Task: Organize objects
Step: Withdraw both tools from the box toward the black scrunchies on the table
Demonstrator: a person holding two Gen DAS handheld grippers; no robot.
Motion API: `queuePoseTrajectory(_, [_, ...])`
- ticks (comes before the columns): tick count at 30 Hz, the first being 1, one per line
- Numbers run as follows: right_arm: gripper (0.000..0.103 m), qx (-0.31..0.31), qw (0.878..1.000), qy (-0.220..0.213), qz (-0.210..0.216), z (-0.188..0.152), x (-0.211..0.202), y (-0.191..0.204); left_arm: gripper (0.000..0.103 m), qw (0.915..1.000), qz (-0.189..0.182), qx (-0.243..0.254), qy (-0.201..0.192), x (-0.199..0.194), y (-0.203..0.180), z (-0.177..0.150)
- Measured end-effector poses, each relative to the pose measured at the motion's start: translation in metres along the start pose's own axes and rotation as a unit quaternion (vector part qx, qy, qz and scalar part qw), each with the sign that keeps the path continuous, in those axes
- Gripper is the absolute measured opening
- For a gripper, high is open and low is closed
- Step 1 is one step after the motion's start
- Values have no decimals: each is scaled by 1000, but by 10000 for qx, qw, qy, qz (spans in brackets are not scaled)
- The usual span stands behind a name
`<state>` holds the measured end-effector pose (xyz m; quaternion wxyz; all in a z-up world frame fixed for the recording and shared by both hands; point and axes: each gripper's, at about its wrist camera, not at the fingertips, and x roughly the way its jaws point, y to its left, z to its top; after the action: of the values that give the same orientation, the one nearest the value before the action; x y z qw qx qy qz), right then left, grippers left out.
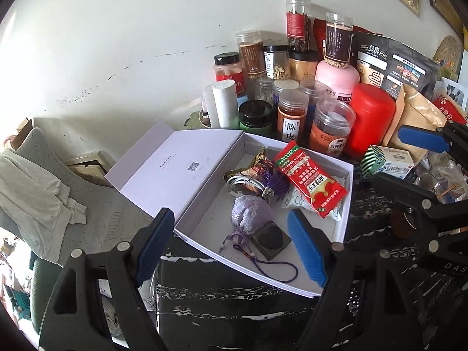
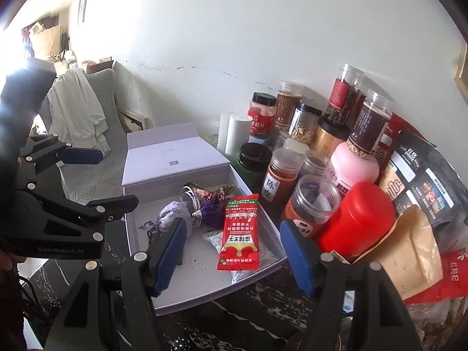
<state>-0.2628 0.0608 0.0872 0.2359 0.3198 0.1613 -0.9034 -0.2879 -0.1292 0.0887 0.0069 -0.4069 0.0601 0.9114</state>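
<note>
- An orange-lidded jar (image 1: pixel 292 117) is showing a white label reading "陈皮".
- A red packet (image 1: pixel 452 108) at the right edge is bearing "红枸杞".
- The black pouch (image 1: pixel 392 64) is displaying "QUAKER" near its top; the smaller print is not legible.
- The left gripper (image 2: pixel 84 222) body is carrying the mark "GenRobot.AI".
- The red sachet (image 2: pixel 239 231) in the white box (image 2: pixel 204 289) is showing large white characters upside down, reading roughly "麻辣王子".
- The box lid (image 1: pixel 175 163) is bearing a QR code with unreadably small print.
</note>
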Motion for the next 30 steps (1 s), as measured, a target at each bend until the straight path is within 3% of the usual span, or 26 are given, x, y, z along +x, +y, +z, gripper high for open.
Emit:
queuePoseTrajectory(16, [67,-65,9985,-531,-139,-11,-89,9,79,9994,163,-81,-284,-94,-16,-24])
queuePoseTrajectory(30, [67,-94,9962,-827,-264,-45,-159,19,80,9976,207,7,-657,-177,-47,-63])
